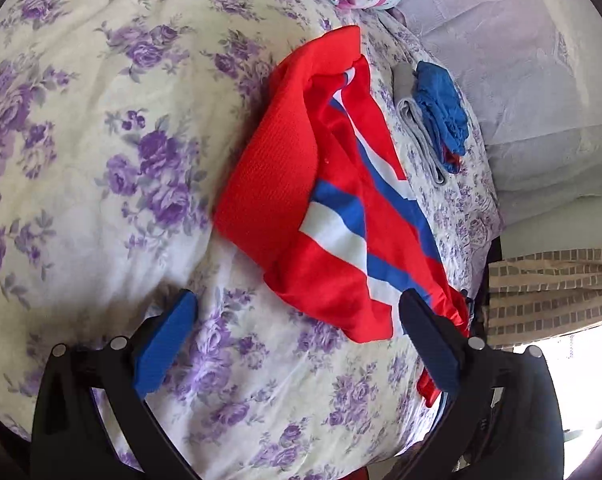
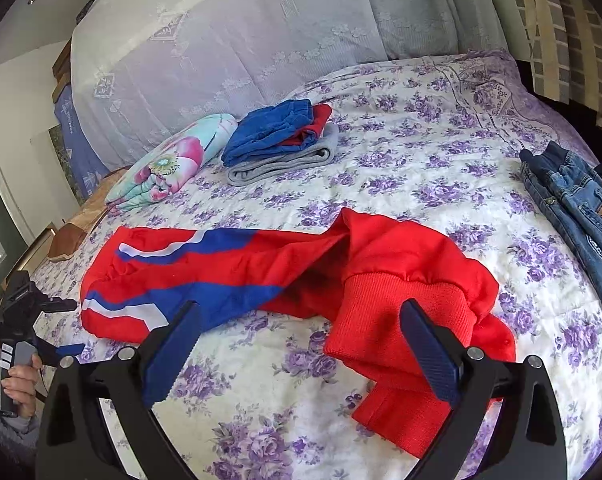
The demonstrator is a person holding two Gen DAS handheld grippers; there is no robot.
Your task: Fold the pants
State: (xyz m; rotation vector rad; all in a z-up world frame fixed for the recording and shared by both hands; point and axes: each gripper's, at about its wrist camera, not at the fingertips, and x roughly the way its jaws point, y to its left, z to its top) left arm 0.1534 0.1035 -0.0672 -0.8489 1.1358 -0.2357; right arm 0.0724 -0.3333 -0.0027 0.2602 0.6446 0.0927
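Red pants with blue and white stripes (image 2: 261,276) lie crumpled on the floral bedspread (image 2: 401,184), legs to the left, ribbed waistband (image 2: 381,320) to the right. In the left wrist view the pants (image 1: 325,200) lie ahead and right. My left gripper (image 1: 297,340) is open above the bed, its right finger over the leg ends. It also shows at the left edge of the right wrist view (image 2: 67,326), held in a hand. My right gripper (image 2: 301,352) is open, its right finger over the waistband.
A stack of folded blue, red and grey clothes (image 2: 281,140) sits at the back of the bed beside a folded floral blanket (image 2: 173,160). Blue jeans (image 2: 573,204) lie at the right edge. A lace-covered headboard (image 2: 241,40) stands behind.
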